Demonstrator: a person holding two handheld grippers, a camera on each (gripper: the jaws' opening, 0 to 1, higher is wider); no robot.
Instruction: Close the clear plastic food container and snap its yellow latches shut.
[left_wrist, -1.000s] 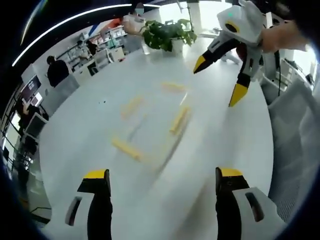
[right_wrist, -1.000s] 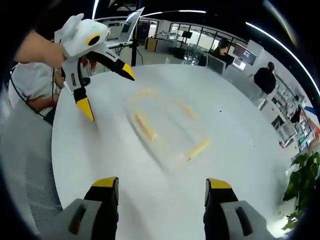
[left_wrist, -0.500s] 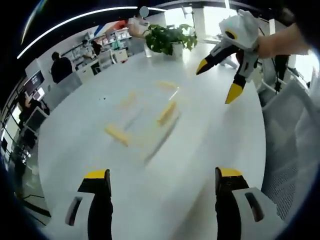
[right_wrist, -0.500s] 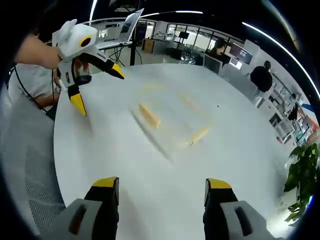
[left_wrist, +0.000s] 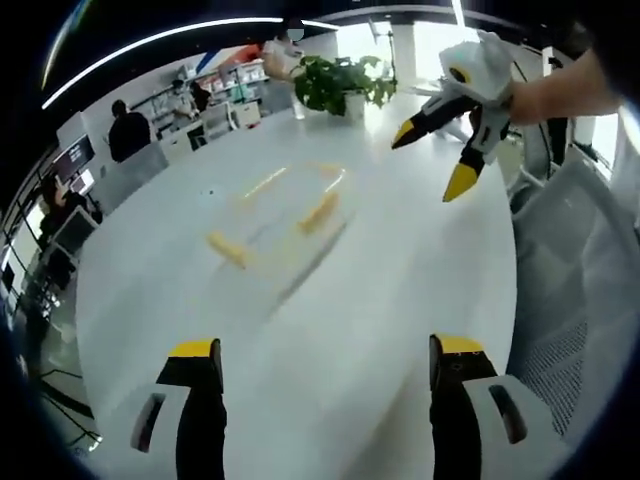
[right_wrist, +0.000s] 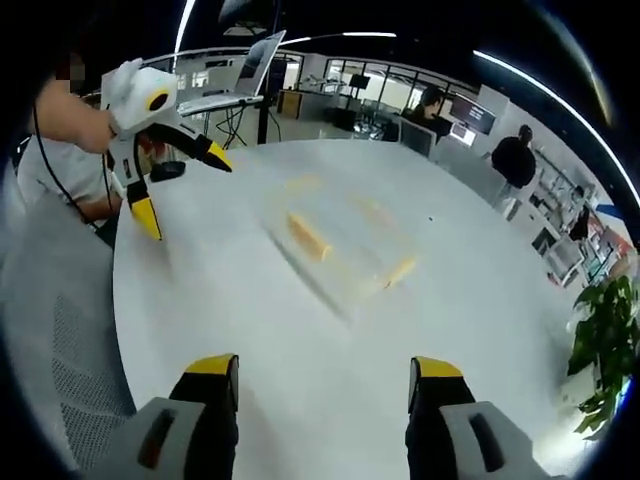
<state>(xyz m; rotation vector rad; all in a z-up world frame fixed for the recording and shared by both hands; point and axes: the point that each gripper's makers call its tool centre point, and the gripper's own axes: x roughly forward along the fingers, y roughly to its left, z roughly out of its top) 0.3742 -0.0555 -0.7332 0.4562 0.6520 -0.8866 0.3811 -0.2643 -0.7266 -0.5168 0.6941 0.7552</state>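
— What's in the left gripper view?
— The left gripper (left_wrist: 325, 362) hangs wide and empty over the white desk (left_wrist: 330, 330). The clear container (left_wrist: 280, 215) lies mid-desk, yellow latches (left_wrist: 228, 249) blurred. The right gripper (left_wrist: 432, 158) hovers beyond it, jaws spread, near a potted plant (left_wrist: 340, 80).

— And the right gripper view?
— The right gripper (right_wrist: 325, 368) is wide, holding nothing. The container (right_wrist: 340, 245) sits ahead; the left gripper (right_wrist: 180, 185) floats spread at its left, well apart.

Container (left_wrist: 285, 215) on white table (left_wrist: 400, 290); left tool (left_wrist: 325, 375) open; right tool (left_wrist: 430, 160) open above table.
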